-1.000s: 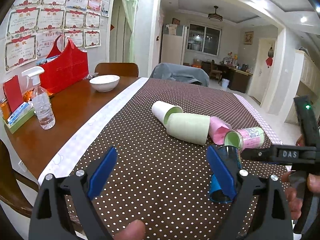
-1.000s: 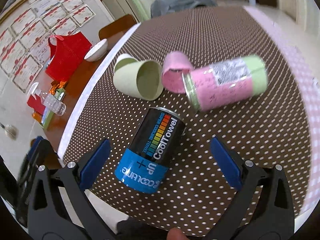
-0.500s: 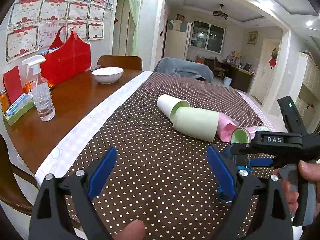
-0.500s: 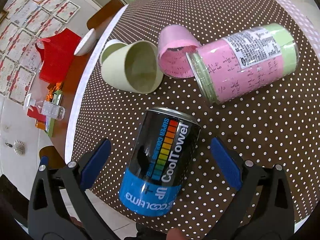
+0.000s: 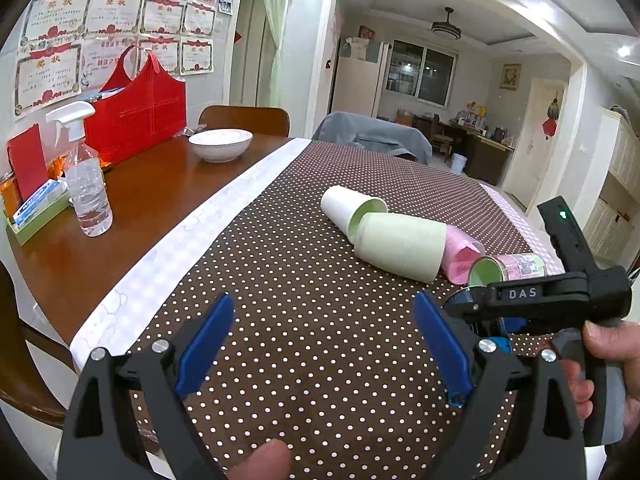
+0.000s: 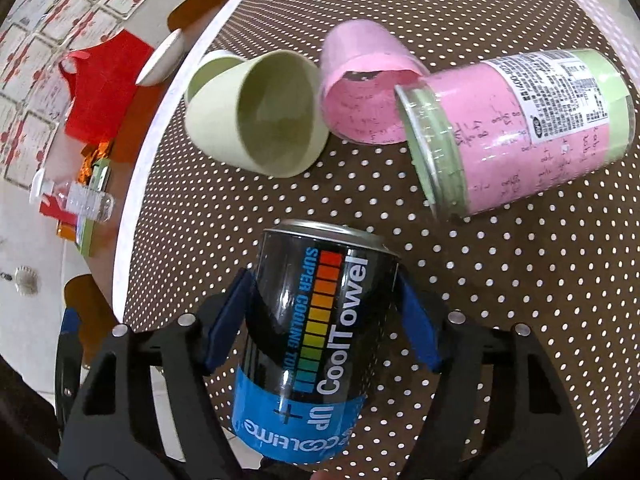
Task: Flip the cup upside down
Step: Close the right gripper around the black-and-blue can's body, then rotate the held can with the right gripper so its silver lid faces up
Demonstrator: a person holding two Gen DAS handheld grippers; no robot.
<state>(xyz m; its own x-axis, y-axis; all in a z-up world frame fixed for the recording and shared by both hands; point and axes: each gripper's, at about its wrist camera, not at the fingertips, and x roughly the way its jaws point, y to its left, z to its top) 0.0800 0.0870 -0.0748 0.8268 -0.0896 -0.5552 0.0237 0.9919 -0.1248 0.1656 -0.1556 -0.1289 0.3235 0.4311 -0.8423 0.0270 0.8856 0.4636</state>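
A black and blue "CoolTowel" can-shaped cup (image 6: 316, 332) lies on its side on the dotted brown tablecloth (image 6: 500, 280). My right gripper (image 6: 324, 316) is shut on it, one blue pad on each side of its body. In the left wrist view the right gripper's body (image 5: 552, 296) hides most of the can. My left gripper (image 5: 324, 344) is open and empty above the cloth's near edge. Beyond lie a pale green cup (image 6: 260, 108) (image 5: 400, 246), a pink cup (image 6: 360, 80) (image 5: 460, 252), a pink-labelled clear jar (image 6: 520, 132) (image 5: 508, 268) and a white cup (image 5: 344, 204), all on their sides.
On the bare wood at the left stand a spray bottle (image 5: 86, 184), a red bag (image 5: 136, 116), a white bowl (image 5: 220, 144) and a small green tray (image 5: 36, 212). Chairs stand at the table's far end (image 5: 244, 118). The table's front edge is just under both grippers.
My right gripper has come down over the CoolTowel can and its jaws have closed onto its sides. The left gripper has barely moved and stays open.
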